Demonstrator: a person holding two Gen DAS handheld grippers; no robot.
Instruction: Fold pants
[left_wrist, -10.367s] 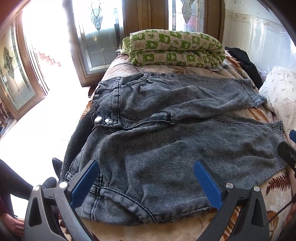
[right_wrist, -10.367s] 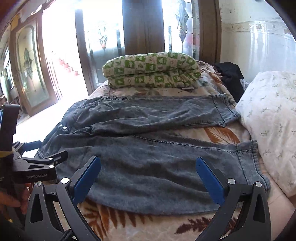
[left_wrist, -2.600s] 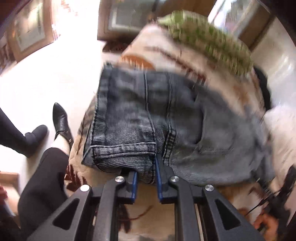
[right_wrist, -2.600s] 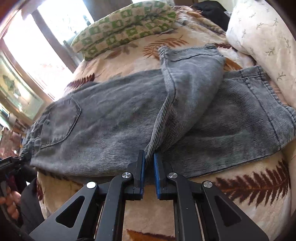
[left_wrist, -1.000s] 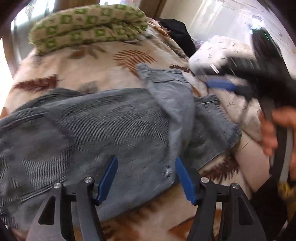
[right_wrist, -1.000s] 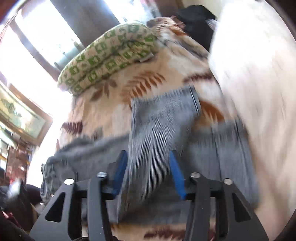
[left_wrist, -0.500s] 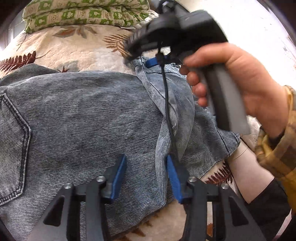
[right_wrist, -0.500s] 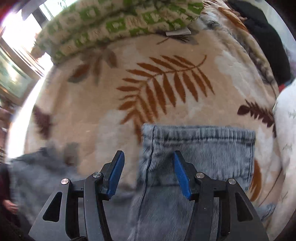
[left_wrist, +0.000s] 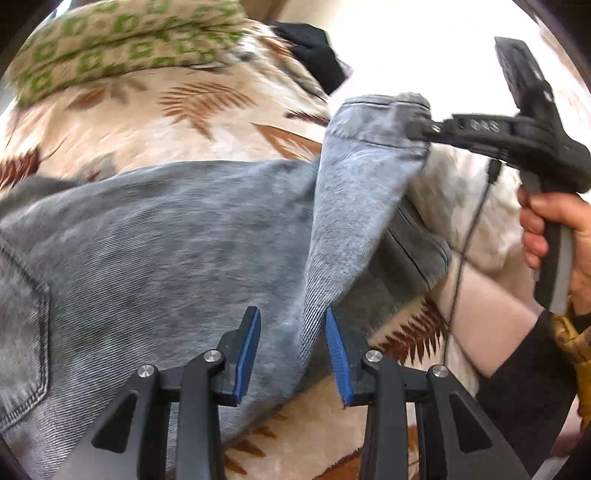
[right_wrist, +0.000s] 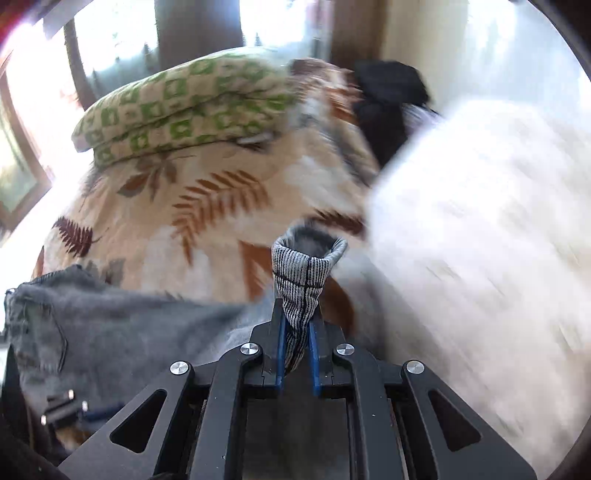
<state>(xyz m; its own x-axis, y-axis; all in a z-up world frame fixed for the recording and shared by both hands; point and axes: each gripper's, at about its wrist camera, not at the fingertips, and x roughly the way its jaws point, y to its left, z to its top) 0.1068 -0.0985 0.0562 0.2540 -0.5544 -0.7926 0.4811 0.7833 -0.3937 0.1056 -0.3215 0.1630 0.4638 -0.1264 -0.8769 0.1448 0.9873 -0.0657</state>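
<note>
Left wrist view showed the pants (left_wrist: 155, 236) lying long across the frame on the bed (left_wrist: 177, 125), one leg lifted toward upper right. Right gripper (left_wrist: 413, 129) pinched its hem there. Left gripper (left_wrist: 291, 350) was closing, the leg's fold between its pads, untouched. Bare blanket lay above.

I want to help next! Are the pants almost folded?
Partly. The grey denim pants already lie legs together on the leaf-print blanket. Now the right gripper pinches the upper leg's cuff and lifts it, while the left gripper is closing around that leg's fold. Folding the legs up toward the waist remains.
</note>
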